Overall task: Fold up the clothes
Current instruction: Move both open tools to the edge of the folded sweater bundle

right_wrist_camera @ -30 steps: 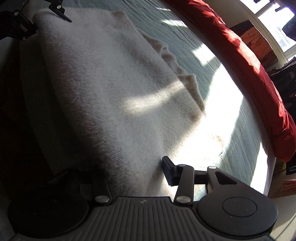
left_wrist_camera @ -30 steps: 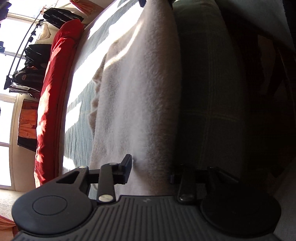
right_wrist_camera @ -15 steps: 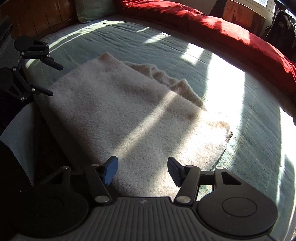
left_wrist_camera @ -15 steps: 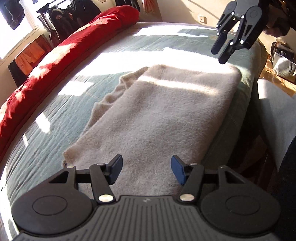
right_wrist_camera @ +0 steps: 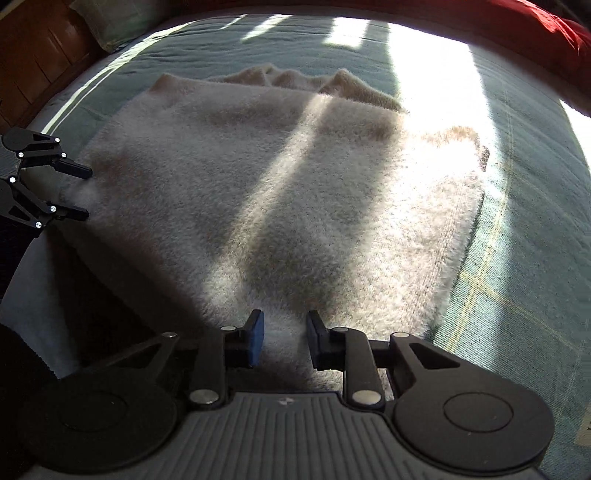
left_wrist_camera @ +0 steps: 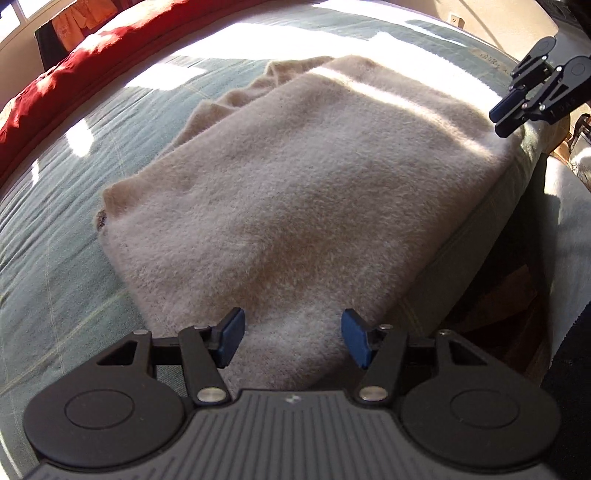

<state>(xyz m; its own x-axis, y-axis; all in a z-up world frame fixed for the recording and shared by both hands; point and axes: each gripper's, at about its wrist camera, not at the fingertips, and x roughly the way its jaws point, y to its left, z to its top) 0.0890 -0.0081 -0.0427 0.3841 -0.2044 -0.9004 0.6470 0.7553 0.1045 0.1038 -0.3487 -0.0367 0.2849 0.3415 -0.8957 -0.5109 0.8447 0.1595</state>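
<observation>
A folded beige sweater (left_wrist_camera: 295, 192) lies flat on a green bedspread (left_wrist_camera: 55, 280), its long axis running along the bed's near edge, w/ looser layers bunched on the far side. The left gripper (left_wrist_camera: 291, 341) hovers at one short end, fingers spread, gripping nothing; the right gripper (right_wrist_camera: 283, 341) at the opposite end, fingers closer together but apart, empty. A red duvet (left_wrist_camera: 55, 77) lines the bed's far side.

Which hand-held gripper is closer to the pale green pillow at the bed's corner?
Left, it seems. The left hand-held gripper hovers at the fuzzy garment's end nearest the pillow; the right hand-held gripper sits over the garment's opposite end, farther away.
</observation>
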